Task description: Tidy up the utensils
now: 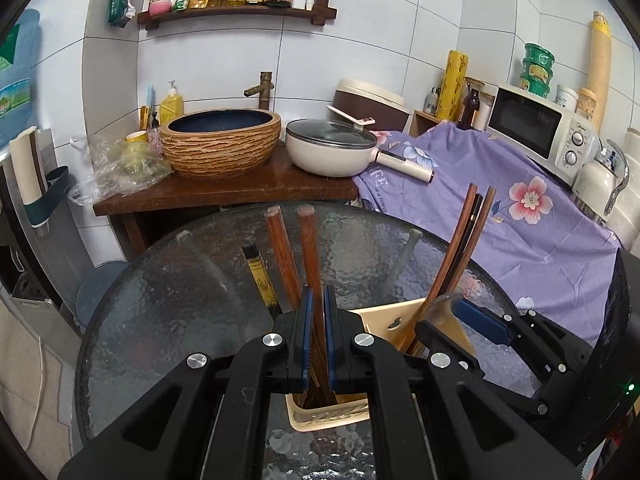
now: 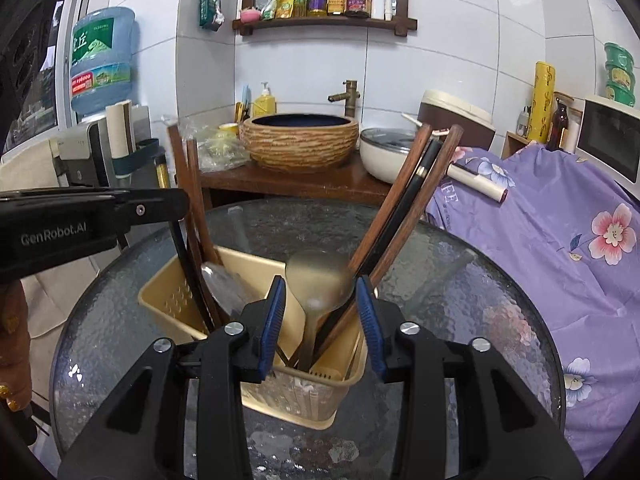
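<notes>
My left gripper clamped on a brown chopstick standing in the holder, my right gripper spread wide over the holder's near side, spoon between its fingers untouched, holder on the glass table.

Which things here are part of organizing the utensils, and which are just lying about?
Job: utensil holder, wooden chopsticks in the left gripper, ladle, open right gripper.
Lying about: sink bowl, pan, microwave.
</notes>
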The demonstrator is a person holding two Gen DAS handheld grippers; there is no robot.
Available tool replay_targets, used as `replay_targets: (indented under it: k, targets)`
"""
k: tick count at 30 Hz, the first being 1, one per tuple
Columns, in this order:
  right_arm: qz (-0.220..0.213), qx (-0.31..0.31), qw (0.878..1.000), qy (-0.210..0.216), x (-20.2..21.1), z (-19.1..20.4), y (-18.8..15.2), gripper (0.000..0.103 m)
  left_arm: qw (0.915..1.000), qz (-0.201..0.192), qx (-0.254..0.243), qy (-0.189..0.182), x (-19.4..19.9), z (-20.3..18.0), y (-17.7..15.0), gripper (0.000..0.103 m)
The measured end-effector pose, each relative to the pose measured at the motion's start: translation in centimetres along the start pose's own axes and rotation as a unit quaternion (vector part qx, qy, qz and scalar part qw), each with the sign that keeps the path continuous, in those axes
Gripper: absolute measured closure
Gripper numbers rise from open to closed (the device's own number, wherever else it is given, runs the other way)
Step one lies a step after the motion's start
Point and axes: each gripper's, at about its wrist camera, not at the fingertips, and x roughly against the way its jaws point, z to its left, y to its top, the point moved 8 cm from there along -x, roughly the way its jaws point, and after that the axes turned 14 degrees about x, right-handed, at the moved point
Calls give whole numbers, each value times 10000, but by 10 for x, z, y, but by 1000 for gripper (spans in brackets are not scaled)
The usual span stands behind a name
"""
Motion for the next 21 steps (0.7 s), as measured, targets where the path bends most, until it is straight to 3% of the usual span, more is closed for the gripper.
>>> replay_targets:
  k: [3, 4, 9, 11, 13, 21]
  targets:
    - [-167, -87, 9998, -82, 9, -4, -2, 48, 10000, -46, -5, -21, 5, 2, -3, 74]
    - [-225, -112, 9996, -90, 14, -5, -1, 48, 9999, -88, 4, -50, 9, 3, -3, 59]
    - [-490, -165, 9985, -198, 43, -12, -6, 31, 9979, -638, -58, -16, 46, 12, -2, 31]
    - [-648, -141, 9974, -271, 61, -11, -11, 26, 9962, -874, 12, -17, 62, 20, -7, 11]
    - [-778, -108, 9963, -346, 77, -8, -19, 11, 9941, -1077, 67, -57, 78, 29, -16, 7]
    - [-902, -285, 9955, -12, 118, 25, -73, 6, 9939, -1057, 312, 31, 91, 59, -84, 7]
